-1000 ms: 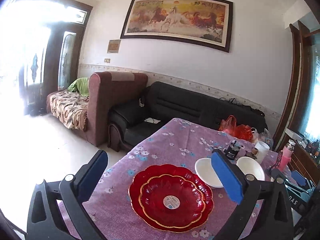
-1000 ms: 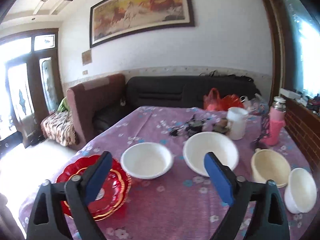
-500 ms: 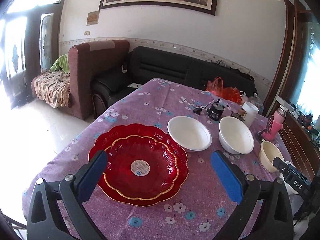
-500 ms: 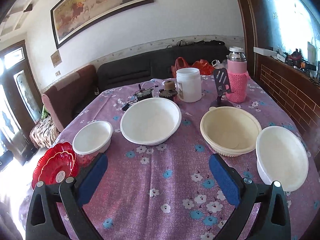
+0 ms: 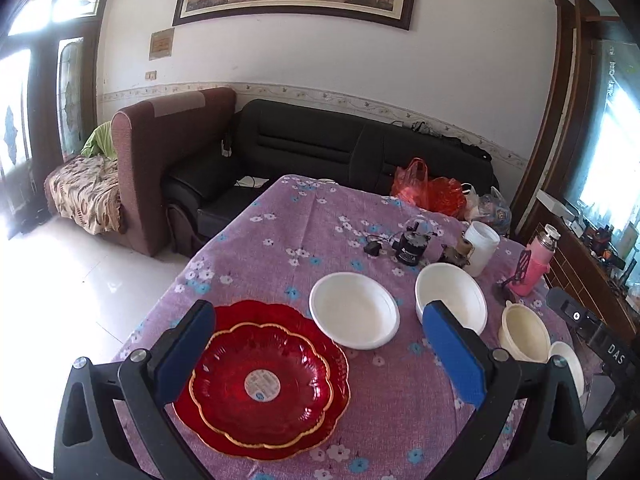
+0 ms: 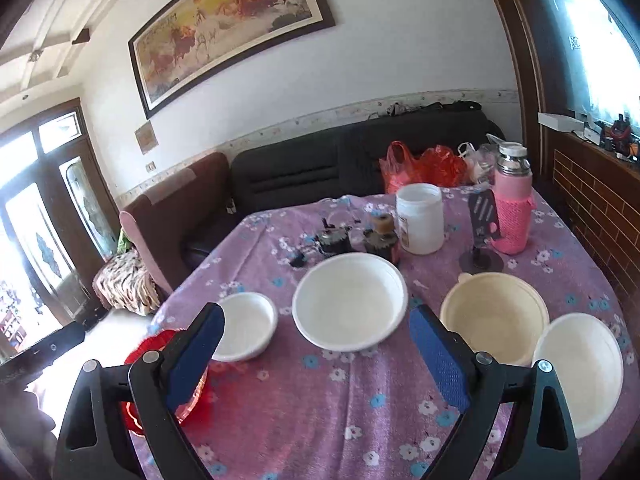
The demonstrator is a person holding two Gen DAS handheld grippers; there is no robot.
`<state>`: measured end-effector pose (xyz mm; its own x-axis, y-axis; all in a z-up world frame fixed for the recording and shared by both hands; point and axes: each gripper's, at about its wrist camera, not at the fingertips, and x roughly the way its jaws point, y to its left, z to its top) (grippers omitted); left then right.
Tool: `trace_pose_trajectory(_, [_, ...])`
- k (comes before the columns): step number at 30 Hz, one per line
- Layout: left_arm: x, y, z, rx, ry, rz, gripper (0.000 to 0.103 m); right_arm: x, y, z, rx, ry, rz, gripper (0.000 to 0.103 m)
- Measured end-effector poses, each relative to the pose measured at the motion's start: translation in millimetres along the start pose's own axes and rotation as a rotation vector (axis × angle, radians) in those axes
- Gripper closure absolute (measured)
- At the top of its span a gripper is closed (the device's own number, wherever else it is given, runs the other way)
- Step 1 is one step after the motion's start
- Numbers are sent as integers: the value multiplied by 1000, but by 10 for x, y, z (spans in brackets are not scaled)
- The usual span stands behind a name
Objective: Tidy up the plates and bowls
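Two red scalloped plates (image 5: 262, 380) lie stacked at the table's near left, the smaller on top; they also show in the right wrist view (image 6: 160, 360). Right of them stand a small white bowl (image 5: 354, 310) (image 6: 244, 326), a larger white bowl (image 5: 450, 296) (image 6: 350, 300), a cream bowl (image 5: 524, 332) (image 6: 494, 316) and another white bowl (image 5: 568, 364) (image 6: 580, 368). My left gripper (image 5: 320, 344) is open and empty above the red plates. My right gripper (image 6: 316, 344) is open and empty above the cloth in front of the larger white bowl.
The table has a purple flowered cloth (image 6: 320, 420). At its far side stand a white jar (image 6: 420, 222), a pink flask (image 6: 514, 204), a black phone stand (image 6: 482, 236), small black gadgets (image 5: 410, 246) and red bags (image 5: 428, 188). Sofas (image 5: 320, 148) stand beyond.
Both views have shifted: the left gripper has pulled back and tilted up, the right has swung left and up. All dishes stay in place. Both grippers stay open.
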<state>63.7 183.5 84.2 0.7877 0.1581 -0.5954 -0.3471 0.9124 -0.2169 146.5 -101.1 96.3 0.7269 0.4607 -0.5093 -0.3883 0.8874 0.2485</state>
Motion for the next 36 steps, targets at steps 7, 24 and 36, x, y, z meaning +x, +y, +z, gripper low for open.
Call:
trace_pose_trajectory(7, [747, 155, 249, -7, 118, -6, 0, 745, 215, -103, 93, 146, 102, 21])
trace_pose_trajectory(24, [2071, 226, 214, -50, 349, -48, 0, 1931, 208, -726, 207, 350, 115, 28])
trace_pose_trajectory(36, [2771, 19, 10, 9, 495, -70, 0, 2321, 295, -854, 172, 387, 134, 33])
